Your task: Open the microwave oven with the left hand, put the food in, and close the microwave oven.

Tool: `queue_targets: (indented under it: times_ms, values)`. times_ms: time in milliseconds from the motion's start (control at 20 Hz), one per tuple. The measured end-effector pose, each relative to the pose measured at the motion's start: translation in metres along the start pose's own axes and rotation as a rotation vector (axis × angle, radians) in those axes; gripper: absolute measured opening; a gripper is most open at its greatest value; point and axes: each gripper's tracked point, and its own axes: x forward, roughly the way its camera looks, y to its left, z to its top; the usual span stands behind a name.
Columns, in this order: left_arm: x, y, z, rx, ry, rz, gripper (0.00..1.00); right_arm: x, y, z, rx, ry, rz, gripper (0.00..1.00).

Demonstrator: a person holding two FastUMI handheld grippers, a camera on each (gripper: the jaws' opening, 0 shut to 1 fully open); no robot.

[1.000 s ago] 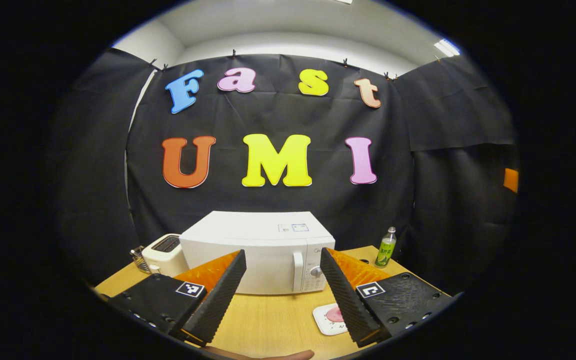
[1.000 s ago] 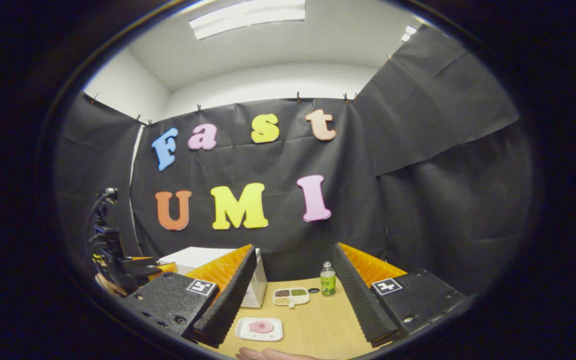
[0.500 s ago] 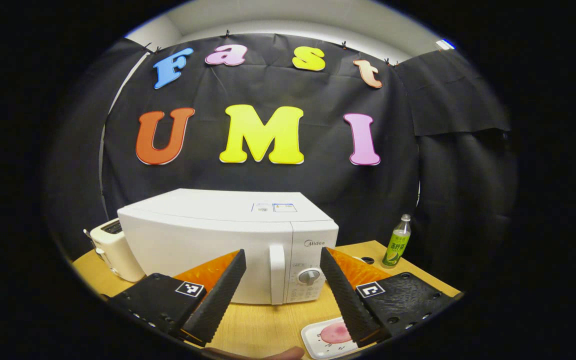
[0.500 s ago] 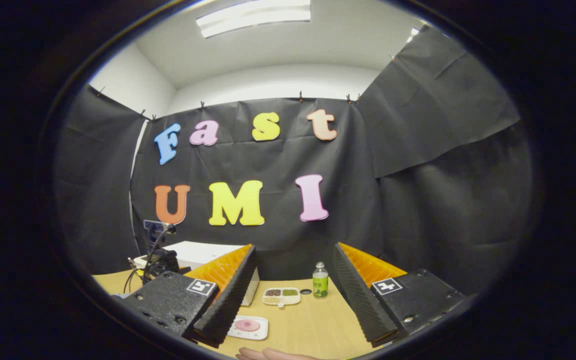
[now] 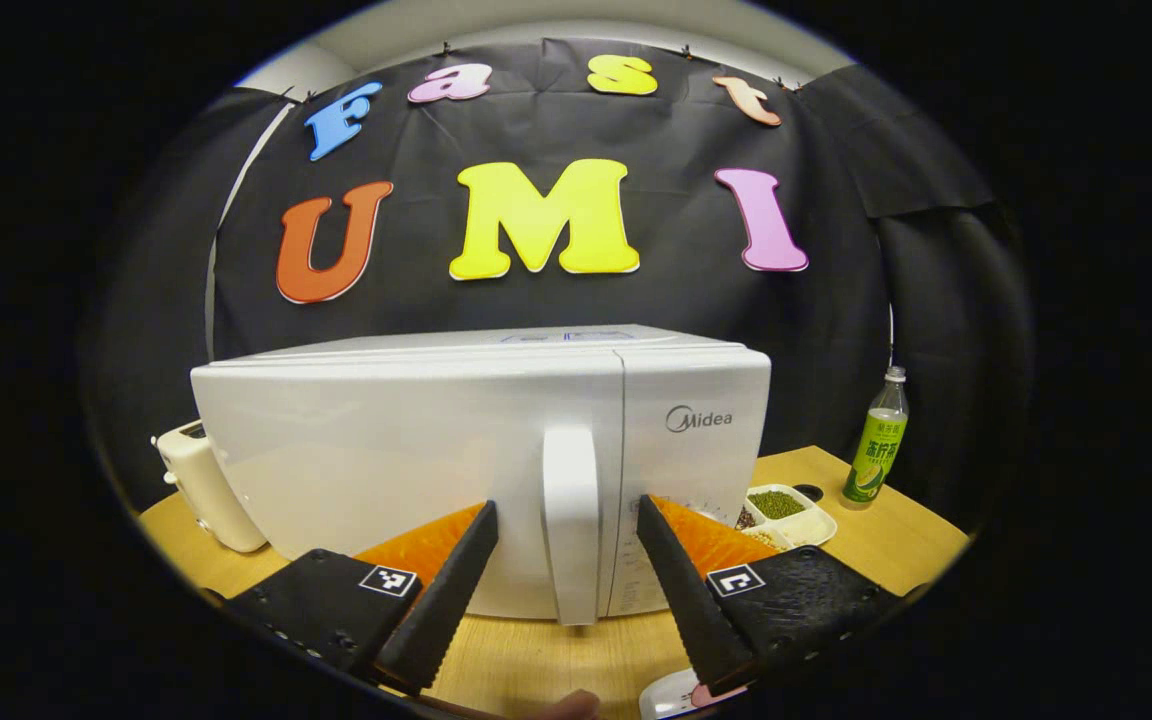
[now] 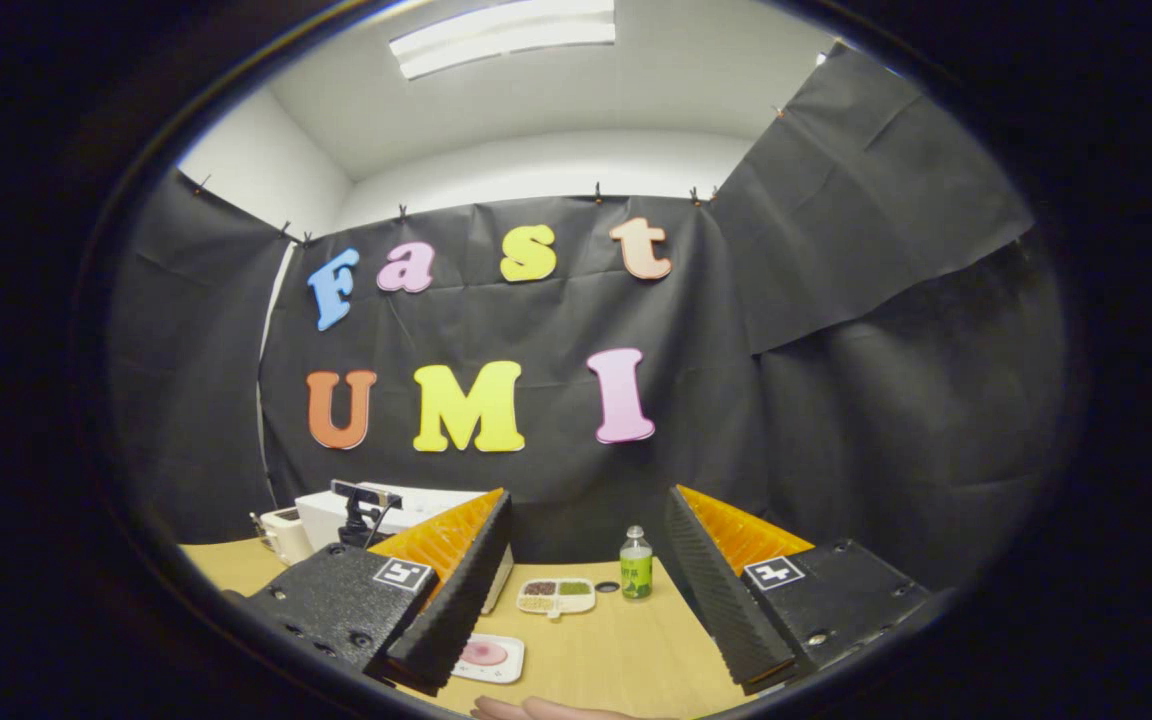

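Fingers of the left gripper (image 5: 564,590) stand spread wide on either side of the microwave oven's (image 5: 476,450) vertical door handle (image 5: 570,520), which rises in the gap between them; whether either finger touches it cannot be told. The gripper points level at the white front of the oven, whose door is shut. A fingertip of the person (image 5: 572,706) shows at the bottom edge of the left gripper view.

The right gripper (image 6: 584,590) is held back over the wooden table (image 6: 626,650), its fingers also wide apart and holding nothing, aimed toward the booth's far wall. Part of a hand (image 6: 546,710) shows at the lower edge of the right gripper view.

The food, a pink round piece (image 6: 483,653), lies on a white plate (image 6: 514,660) on the table, near the right gripper's left finger and in front of the oven's right end. A corner of that plate (image 5: 664,698) shows in the left gripper view below the gripper's right finger.

Behind the plate sits a divided white tray (image 6: 556,596) with dark and green grains in its compartments; just beside it are a small dark round object (image 6: 608,587) and a green bottle (image 6: 636,564), standing upright. A white toaster (image 5: 201,485) stands to the left of the oven.
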Motion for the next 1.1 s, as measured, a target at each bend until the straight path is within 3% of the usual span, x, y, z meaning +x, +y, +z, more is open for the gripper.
queue_targets:
  times_ms: [150, 600, 650, 700, 750, 800, 900, 950, 1100]
  values:
    - [-0.001, 0.003, 0.001, -0.072, -0.035, -0.002, 0.95, 0.005, -0.003, -0.014, 0.006, 0.015, 0.001, 0.98]
    - [-0.001, 0.003, 0.000, -0.070, -0.049, -0.001, 0.92, 0.016, -0.017, -0.047, 0.036, 0.081, -0.020, 0.98]
    - [-0.002, 0.004, -0.001, -0.081, -0.046, -0.004, 0.87, 0.017, -0.021, -0.050, 0.034, 0.089, -0.033, 0.98]
    - [0.001, 0.006, -0.003, -0.107, -0.039, -0.009, 0.76, 0.018, -0.023, -0.053, 0.030, 0.099, -0.042, 0.98]
    - [-0.002, 0.003, -0.004, -0.129, -0.033, -0.021, 0.33, 0.018, -0.022, -0.055, 0.030, 0.105, -0.045, 0.98]
    - [-0.001, 0.002, -0.003, -0.117, -0.031, -0.026, 0.38, 0.018, -0.023, -0.056, 0.034, 0.112, -0.045, 0.98]
    - [-0.003, 0.002, 0.000, -0.082, -0.031, -0.036, 0.38, 0.017, -0.022, -0.056, 0.039, 0.114, -0.042, 0.98]
    - [0.002, 0.002, -0.001, -0.058, -0.038, -0.030, 0.18, 0.017, -0.022, -0.055, 0.040, 0.111, -0.042, 0.98]
    - [-0.002, -0.001, -0.004, -0.086, -0.016, -0.052, 0.18, 0.016, -0.021, -0.055, 0.040, 0.108, -0.040, 0.98]
